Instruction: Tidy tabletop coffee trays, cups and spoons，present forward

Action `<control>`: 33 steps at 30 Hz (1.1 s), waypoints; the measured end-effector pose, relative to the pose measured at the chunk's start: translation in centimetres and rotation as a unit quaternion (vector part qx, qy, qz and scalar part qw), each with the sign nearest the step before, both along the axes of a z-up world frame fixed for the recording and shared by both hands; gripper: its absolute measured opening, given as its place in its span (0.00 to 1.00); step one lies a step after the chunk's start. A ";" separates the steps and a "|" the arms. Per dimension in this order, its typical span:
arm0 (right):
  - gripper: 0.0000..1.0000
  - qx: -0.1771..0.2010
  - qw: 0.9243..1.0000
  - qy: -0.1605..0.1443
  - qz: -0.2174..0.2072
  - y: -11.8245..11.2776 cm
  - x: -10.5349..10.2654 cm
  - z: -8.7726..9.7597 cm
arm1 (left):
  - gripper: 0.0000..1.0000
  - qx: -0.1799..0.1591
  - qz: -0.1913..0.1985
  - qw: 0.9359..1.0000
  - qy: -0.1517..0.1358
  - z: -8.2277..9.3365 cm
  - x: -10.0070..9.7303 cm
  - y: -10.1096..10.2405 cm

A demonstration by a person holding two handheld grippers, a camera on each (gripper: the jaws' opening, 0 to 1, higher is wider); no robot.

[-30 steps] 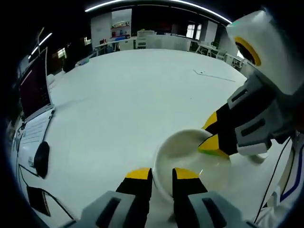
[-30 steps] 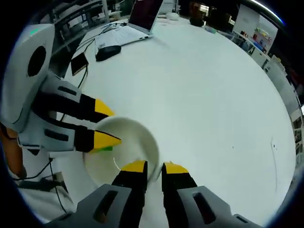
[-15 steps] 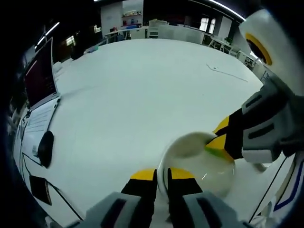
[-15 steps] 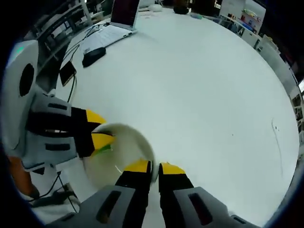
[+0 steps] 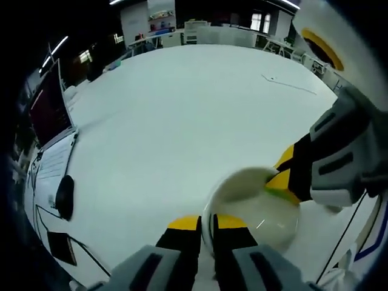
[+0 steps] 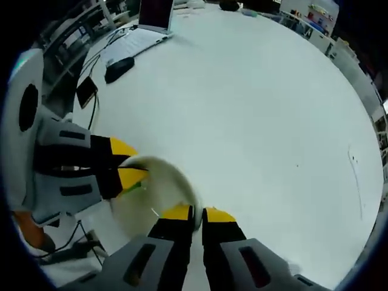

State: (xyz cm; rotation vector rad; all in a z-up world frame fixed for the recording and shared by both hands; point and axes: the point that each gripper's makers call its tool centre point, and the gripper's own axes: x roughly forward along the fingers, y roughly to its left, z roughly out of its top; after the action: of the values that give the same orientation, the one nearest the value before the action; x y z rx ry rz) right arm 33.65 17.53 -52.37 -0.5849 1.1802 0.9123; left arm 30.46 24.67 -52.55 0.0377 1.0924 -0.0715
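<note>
White glazed ceramic, a round saucer-like tray (image 5: 251,206), sits near the close edge of the broad white tabletop (image 5: 176,115) in the left gripper view, and we have our left gripper (image 5: 206,223) with its yellow-tipped jaws drawn nearly together on the tray's near rim, pinching it. From the right of that view our right gripper (image 5: 284,173) comes in and closes on the far rim, a dab of green showing at its lower tip. An open laptop (image 5: 51,115), a black mouse (image 5: 64,197) and a dark phone (image 5: 62,247) lie well apart along the left edge. In the right gripper view the same tray (image 6: 159,194) lies just ahead of the right gripper (image 6: 198,213), whose jaws are pressed close on its rim, while the left gripper (image 6: 128,165) bites the opposite rim from the left. We judge the tidying to be early: the tray is gripped at both sides but not yet presented forward, and we see no cups or spoons here, so those are left to do.
</note>
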 end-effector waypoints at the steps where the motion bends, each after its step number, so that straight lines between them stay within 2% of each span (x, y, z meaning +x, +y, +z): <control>1: 0.06 0.001 1.000 -0.001 -0.002 -0.1 0.1 0.2 | 0.09 -0.001 0.001 1.000 -0.001 0.1 0.0 0.0; 9: 0.06 0.005 1.000 -0.009 -0.005 -0.8 0.5 1.7 | 0.09 -0.004 -0.003 1.000 -0.012 1.6 0.6 -0.6; 20: 0.06 -0.006 1.000 -0.009 -0.029 -4.0 0.9 3.1 | 0.09 -0.007 -0.030 0.999 -0.023 2.8 1.4 -3.5; 33: 0.06 -0.012 0.997 -0.009 -0.072 -9.8 1.1 3.9 | 0.09 -0.010 -0.086 0.996 -0.029 3.7 2.5 -8.9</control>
State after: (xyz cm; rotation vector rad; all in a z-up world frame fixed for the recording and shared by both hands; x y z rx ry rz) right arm 34.72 7.73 -48.43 -0.5193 1.2029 0.7695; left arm 32.96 15.79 -48.81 0.1151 1.0289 -0.2348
